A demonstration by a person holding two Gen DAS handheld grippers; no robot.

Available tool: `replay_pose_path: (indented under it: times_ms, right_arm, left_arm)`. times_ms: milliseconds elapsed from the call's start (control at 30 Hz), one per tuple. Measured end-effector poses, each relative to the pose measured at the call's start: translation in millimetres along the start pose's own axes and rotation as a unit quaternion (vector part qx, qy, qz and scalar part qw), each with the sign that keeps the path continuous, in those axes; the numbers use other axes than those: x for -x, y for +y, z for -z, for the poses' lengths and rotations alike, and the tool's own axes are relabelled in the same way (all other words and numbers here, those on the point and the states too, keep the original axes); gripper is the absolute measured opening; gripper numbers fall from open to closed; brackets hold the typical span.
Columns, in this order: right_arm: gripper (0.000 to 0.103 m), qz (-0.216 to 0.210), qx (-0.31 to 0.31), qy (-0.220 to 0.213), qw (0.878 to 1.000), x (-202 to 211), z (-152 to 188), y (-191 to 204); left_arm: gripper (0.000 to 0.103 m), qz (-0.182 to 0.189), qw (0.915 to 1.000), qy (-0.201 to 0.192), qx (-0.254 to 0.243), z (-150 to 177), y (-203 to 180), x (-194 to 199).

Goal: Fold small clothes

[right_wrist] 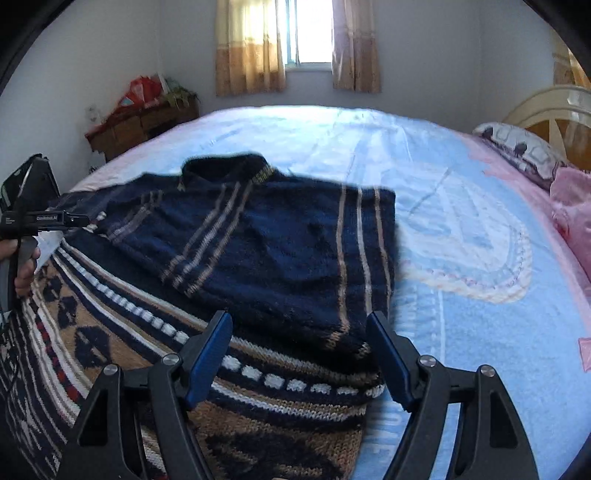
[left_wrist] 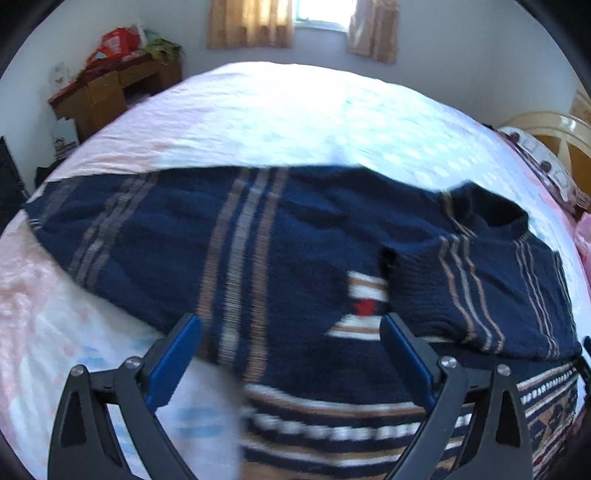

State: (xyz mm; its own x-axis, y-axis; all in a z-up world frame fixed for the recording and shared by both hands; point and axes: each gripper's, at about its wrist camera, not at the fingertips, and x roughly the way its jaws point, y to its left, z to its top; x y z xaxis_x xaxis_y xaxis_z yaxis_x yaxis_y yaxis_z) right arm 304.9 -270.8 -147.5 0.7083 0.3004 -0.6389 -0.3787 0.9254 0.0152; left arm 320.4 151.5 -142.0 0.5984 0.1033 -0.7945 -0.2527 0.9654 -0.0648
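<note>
A navy knitted sweater (right_wrist: 280,243) with tan and white stripes lies on a bed (right_wrist: 461,258), 1 sleeve folded across its body. Above its near hem, the left gripper (left_wrist: 291,325) and right gripper (right_wrist: 299,321) both hover wide apart, holding nothing. Beyond the sweater stand a curtained window (right_wrist: 306,33) and a cluttered wooden cabinet (right_wrist: 144,122).

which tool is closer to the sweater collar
Right, though it's a rough call. The right tool hangs open over the folded sleeve's cuff end, with the collar straight ahead. The left tool is open over the sweater body, collar off to its right.
</note>
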Motion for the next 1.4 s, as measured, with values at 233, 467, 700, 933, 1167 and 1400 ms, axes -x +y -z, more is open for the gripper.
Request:
replay_pose_path:
  times_ms: [233,467,700,933,1167,1400]
  right_arm:
    - [0.076,0.008,0.058,-0.062,0.996,21,-2,25]
    - [0.076,0.007,0.071,-0.054,0.996,19,-1,32]
    - [0.076,0.017,0.044,-0.050,0.998,21,-4,23]
    - [0.076,0.006,0.040,-0.061,0.997,20,0,22]
    - [0.076,-0.010,0.063,-0.070,0.995,21,3,32]
    - [0.076,-0.013,0.052,-0.058,0.997,14,3,29]
  left_arm:
    - [0.099,-0.077,0.9964,-0.013,0.034,-12,76,6]
    - [0.099,-0.159,0.9838,-0.029,0.078,-19,157,8]
    - [0.099,-0.205,0.9689,-0.039,0.133,-36,230,-2]
    - [0.098,-0.193,0.9545,-0.052,0.221,-54,295,-18]
    - [0.092,-0.181,0.9450,-0.051,0.267,-65,326,-42]
    - [0.078,-0.168,0.9399,-0.055,0.292,-76,342,-61]
